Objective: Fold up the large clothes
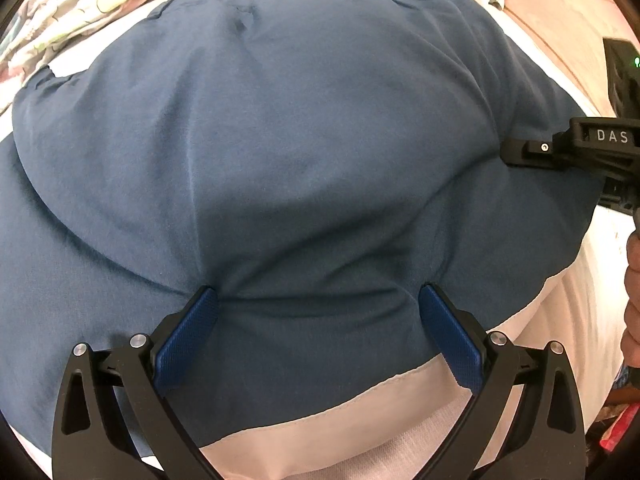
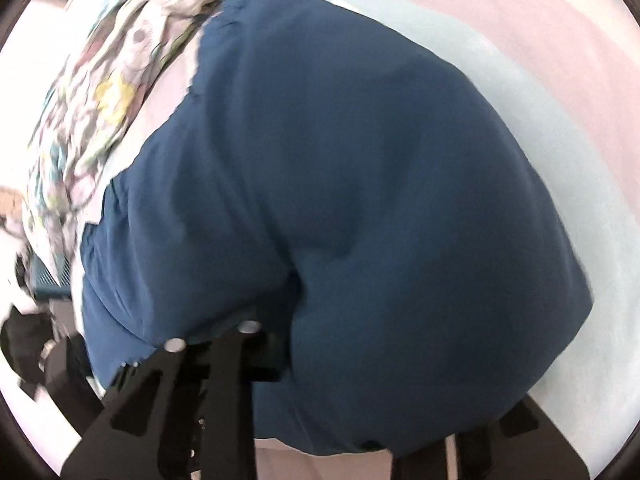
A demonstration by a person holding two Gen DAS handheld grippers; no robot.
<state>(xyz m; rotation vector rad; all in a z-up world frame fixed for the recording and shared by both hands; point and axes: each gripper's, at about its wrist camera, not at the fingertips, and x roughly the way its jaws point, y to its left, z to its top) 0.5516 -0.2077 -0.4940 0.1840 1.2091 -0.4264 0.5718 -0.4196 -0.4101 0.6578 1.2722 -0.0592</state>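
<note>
The left gripper (image 1: 318, 320) has its jaws wide, pressing down on the blue cloth (image 1: 280, 160). The right gripper (image 2: 280, 344) is buried in a fold; its jaws look narrow, pinching cloth. The cloth lies spread on a white bed (image 1: 320, 432), beside a flowery blanket (image 1: 80, 4).

One blue garment (image 1: 304, 160) lies spread on one white sheet (image 1: 320, 432). One floral quilt (image 1: 80, 4) is bunched along the sheet's far edge. Two handheld grippers are present: the left gripper (image 1: 318, 300), showing two blue pads (image 1: 188, 340), and the right gripper (image 2: 280, 360).
</note>
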